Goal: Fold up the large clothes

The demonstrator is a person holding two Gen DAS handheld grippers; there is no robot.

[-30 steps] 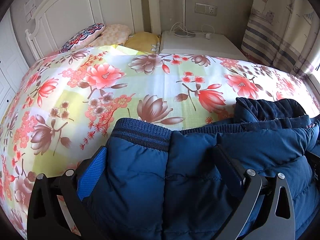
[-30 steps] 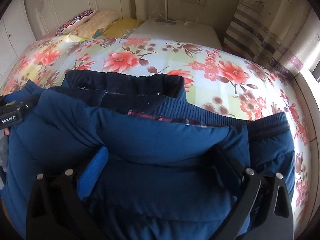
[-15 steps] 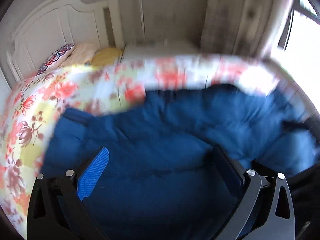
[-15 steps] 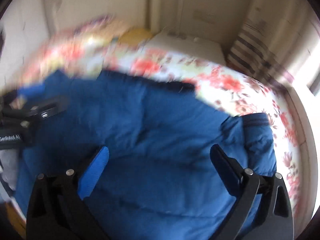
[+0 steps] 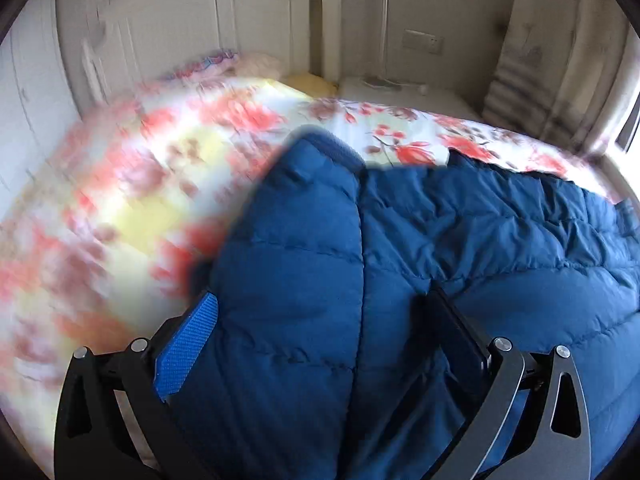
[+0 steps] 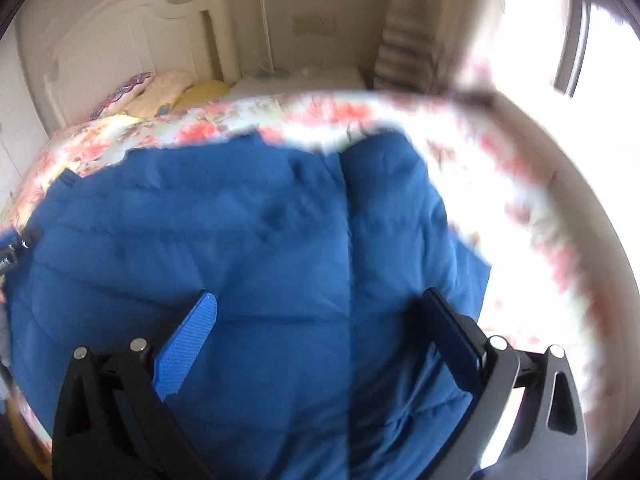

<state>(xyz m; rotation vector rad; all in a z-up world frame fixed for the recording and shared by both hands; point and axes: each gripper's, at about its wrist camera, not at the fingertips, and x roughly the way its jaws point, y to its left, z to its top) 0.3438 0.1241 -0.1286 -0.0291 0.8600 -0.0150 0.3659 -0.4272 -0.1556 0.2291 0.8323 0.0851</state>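
A large blue puffer jacket (image 5: 460,248) lies on the floral bedspread (image 5: 120,208). In the left wrist view its left side, with a ribbed cuff (image 5: 324,148) at the top, bulges up between the fingers of my left gripper (image 5: 320,332), whose jaws stand wide apart. In the right wrist view the jacket (image 6: 240,240) fills the frame under my right gripper (image 6: 320,328), also wide apart with fabric between the fingers. The left gripper's body shows at the far left edge (image 6: 12,248). Whether either grips the fabric is not visible.
The white headboard (image 5: 192,40) and pillows (image 6: 160,92) are at the bed's far end. A white nightstand (image 5: 400,88) with a lamp pole stands beside it. Striped curtains (image 5: 520,80) and a bright window (image 6: 600,60) are on the right.
Both grippers swung upward and back; the jacket, earlier bunched with collar and lining showing, now shows its smooth quilted outer side. The views are motion-blurred.
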